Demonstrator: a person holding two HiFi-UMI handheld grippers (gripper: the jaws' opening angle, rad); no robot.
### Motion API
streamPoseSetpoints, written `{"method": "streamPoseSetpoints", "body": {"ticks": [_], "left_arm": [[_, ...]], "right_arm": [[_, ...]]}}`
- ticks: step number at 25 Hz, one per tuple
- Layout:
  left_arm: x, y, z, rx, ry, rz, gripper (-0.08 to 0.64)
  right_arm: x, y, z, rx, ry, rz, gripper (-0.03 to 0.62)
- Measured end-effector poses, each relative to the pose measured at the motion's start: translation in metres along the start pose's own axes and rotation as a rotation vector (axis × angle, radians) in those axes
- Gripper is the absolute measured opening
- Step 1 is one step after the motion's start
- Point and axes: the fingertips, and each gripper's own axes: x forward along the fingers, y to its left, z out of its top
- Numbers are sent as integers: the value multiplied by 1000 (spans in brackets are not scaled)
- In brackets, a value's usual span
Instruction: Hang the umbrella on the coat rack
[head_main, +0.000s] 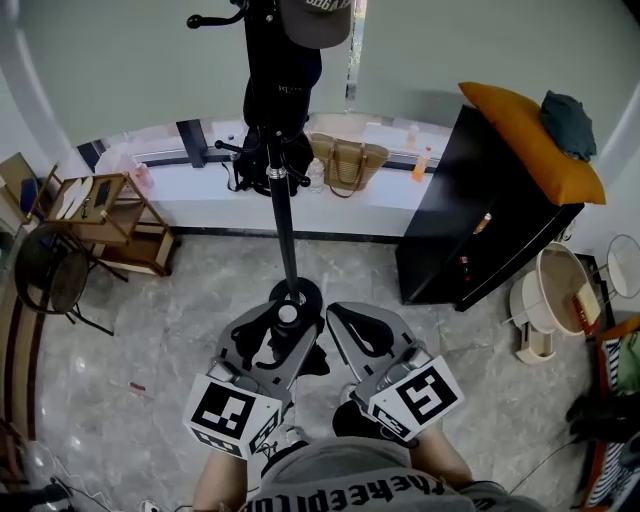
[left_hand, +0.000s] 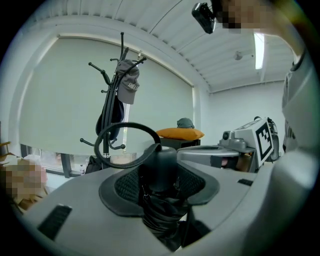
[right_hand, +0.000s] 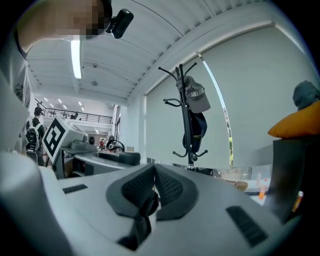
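left gripper (head_main: 272, 340) clamped on the folded umbrella (left_hand: 161, 165), its wrist loop (left_hand: 125, 127) standing free above the jaws; right gripper (right_hand: 151, 192) pinched shut on a thin dark strap (right_hand: 142, 220); coat rack (head_main: 283, 200) at 12 o'clock; suggest keeping the loop open, lifting it over a bare lower hook (left_hand: 86, 142), then releasing

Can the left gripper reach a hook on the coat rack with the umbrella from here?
Probably yes. The left hand-held gripper is shut on the umbrella. The coat rack stands straight ahead with nothing in between, and a low hook looks free.
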Motion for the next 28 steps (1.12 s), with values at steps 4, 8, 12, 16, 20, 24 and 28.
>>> {"method": "streamPoseSetpoints", "body": {"ticks": [4,8,12,16,20,24,28], "left_arm": [[18,2,-1,-12,7,26,210],[38,0,-2,-35,31,39,210],[58,-1,-2,-40,35,57,210],[77,-4,5,-21,10,79,210],[91,-8,8,-31,30,105,210],[101,-12,7,-35,27,139,210],[110,-16,7,-31,24,170,210]], "right_arm": [[4,-20,-3,10,4,23,12],[6,-42,-5,17,7,41,12],[6,-63,-5,13,6,55,12],[3,-84,-4,19,1,66,12],[2,-101,-4,25,-8,88,12],[0,-112,-5,31,-13,122,12],[-3,-124,-7,48,-19,142,12]]}}
